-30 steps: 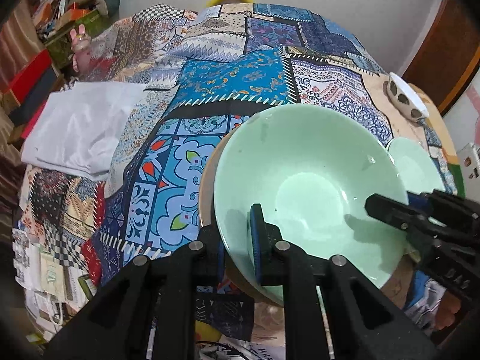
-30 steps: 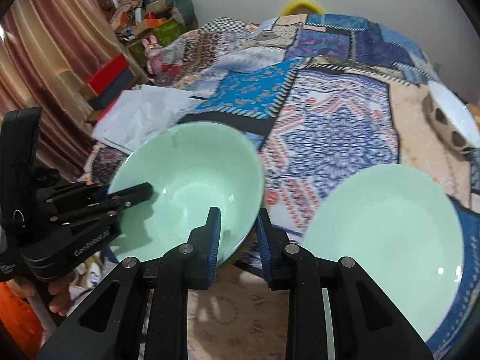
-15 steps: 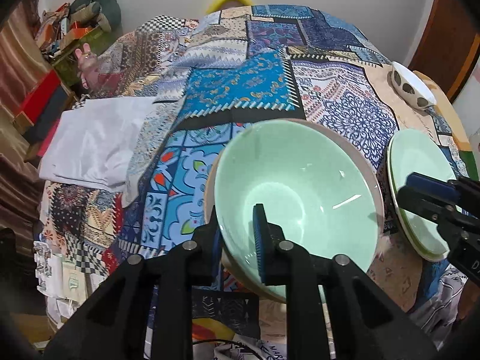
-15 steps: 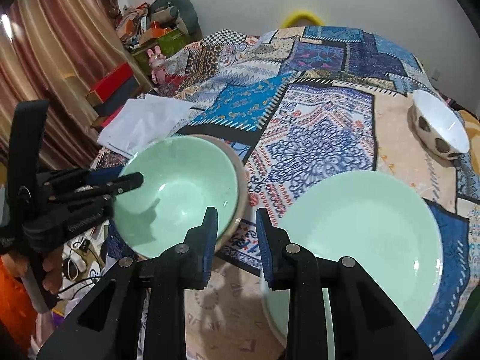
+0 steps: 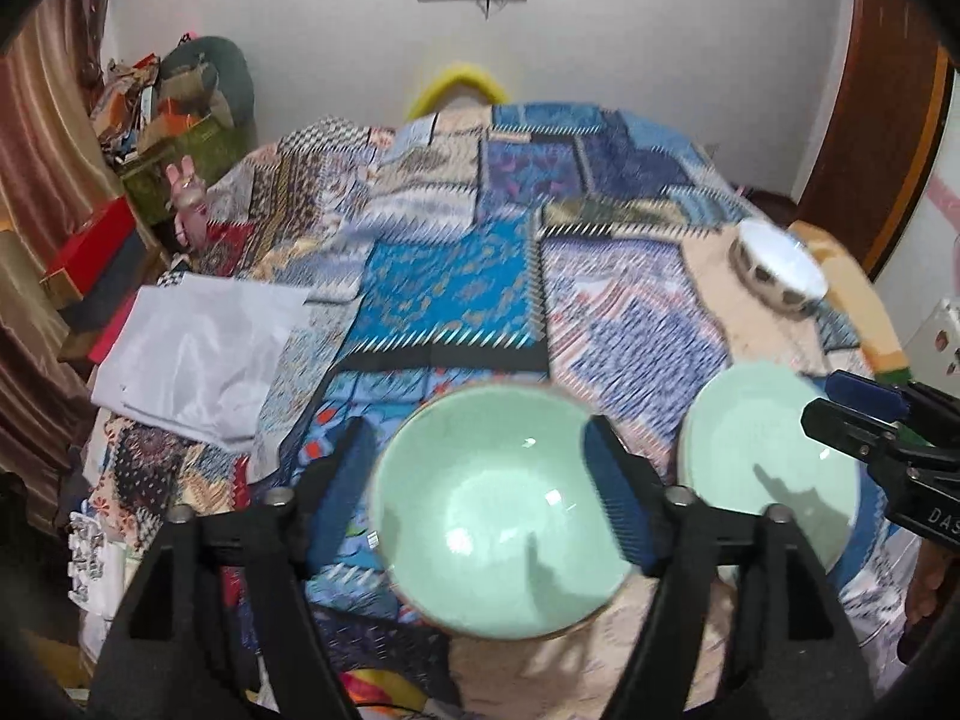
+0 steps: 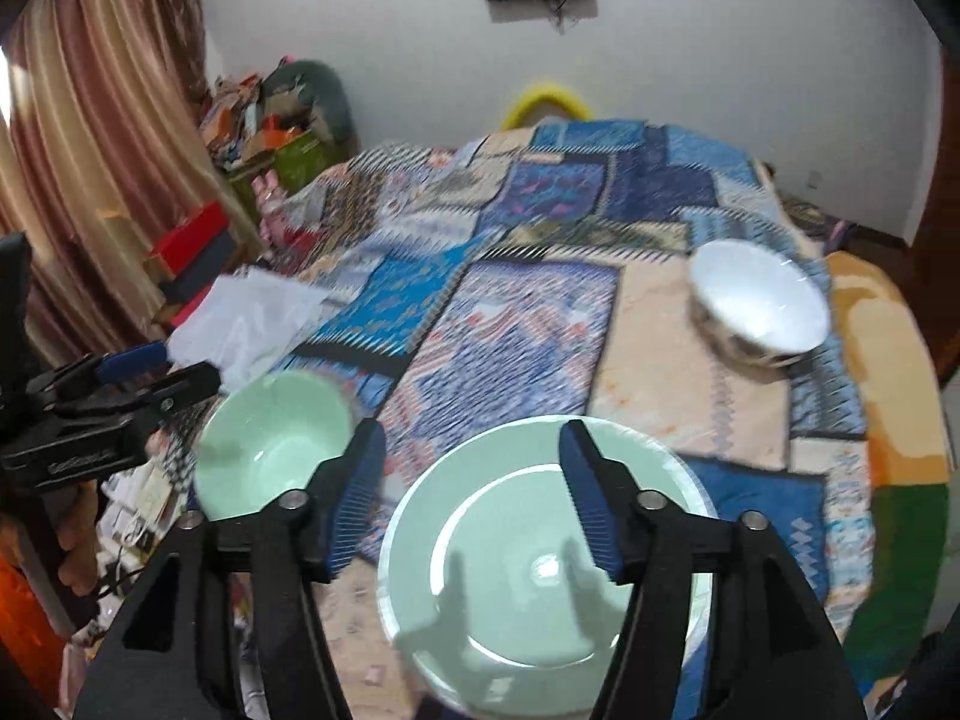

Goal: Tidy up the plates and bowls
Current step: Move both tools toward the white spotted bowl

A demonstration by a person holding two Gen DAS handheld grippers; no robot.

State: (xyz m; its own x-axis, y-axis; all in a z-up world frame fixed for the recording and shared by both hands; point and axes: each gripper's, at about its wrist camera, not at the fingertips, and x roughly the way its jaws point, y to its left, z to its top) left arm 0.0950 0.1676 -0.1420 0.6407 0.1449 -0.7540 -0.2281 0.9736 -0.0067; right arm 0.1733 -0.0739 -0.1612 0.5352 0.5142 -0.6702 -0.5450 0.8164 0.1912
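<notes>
- Green bowl [image 5: 504, 516]: seated on the near edge of the patchwork cloth [image 5: 456, 276], apparently nested in a tan-rimmed dish beneath; not gripped.
- Green plate [image 6: 540, 564]: flat on the cloth just right of the bowl, apart from it.
- White bowl [image 6: 756, 306]: far right, well apart from both, untouched.
- Left gripper [image 5: 480, 480]: spread wide above the green bowl, holding nothing.
- Right gripper [image 6: 468, 492]: likewise released, hovering over the green plate.
- Step in hand, as judged: between placements, green pieces set down.
- Next move, as judged: reach across for the white bowl, pinch its rim squarely, bring it beside or into the green bowl.
- Motion blur present; fine contact unclear.
</notes>
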